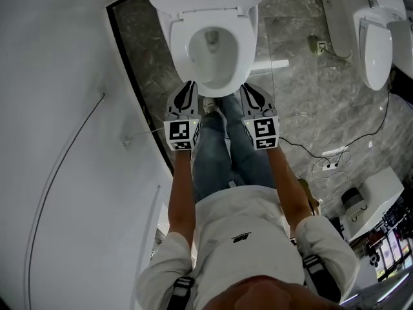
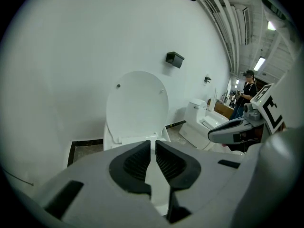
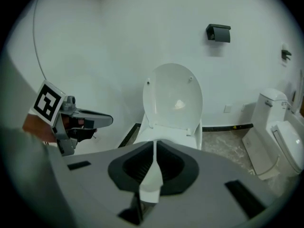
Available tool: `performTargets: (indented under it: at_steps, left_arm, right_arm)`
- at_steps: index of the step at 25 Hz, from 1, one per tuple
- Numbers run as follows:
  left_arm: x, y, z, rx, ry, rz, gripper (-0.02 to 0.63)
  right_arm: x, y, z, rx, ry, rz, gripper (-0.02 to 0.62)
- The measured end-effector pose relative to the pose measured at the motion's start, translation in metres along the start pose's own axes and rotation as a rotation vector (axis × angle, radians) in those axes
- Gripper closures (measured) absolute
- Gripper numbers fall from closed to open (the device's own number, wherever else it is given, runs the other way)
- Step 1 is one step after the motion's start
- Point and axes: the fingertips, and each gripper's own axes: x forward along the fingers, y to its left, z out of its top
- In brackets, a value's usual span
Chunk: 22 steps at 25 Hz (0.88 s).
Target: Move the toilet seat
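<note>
Approach, seemingly: left gripper and right gripper, both clenched on nothing, hang before the toilet seat, lying flat at twelve o'clock. Next, probably: part jaws and grasp its front rim.

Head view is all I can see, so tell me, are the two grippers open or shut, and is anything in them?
Observer: Both shut and empty. The jaws of the left gripper are together with nothing between them, likewise the right gripper.
Operator: Anything mounted up ahead?
Observer: Yes, a small black holder is fixed to the wall above the raised lid.
Operator: Is anyone else around?
Observer: One person stands far off, past the second toilet, in the left gripper view.
</note>
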Motion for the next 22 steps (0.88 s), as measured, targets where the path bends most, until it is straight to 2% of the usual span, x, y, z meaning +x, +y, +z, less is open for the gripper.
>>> performTargets:
  at_steps: [4, 12, 22]
  left_arm:
    - [0.012, 0.001, -0.015, -0.003, 0.028, -0.002, 0.569]
    - [0.028, 0.000, -0.046, 0.007, 0.086, -0.020, 0.569]
    - [0.039, 0.008, -0.088, -0.031, 0.137, -0.035, 0.569]
  right_arm:
    - [0.014, -0.008, -0.018, 0.034, 0.023, -0.001, 0.560]
    - [0.033, -0.016, -0.044, 0.037, 0.048, -0.019, 0.559]
    - [0.050, -0.015, -0.080, 0.075, 0.090, -0.060, 0.558]
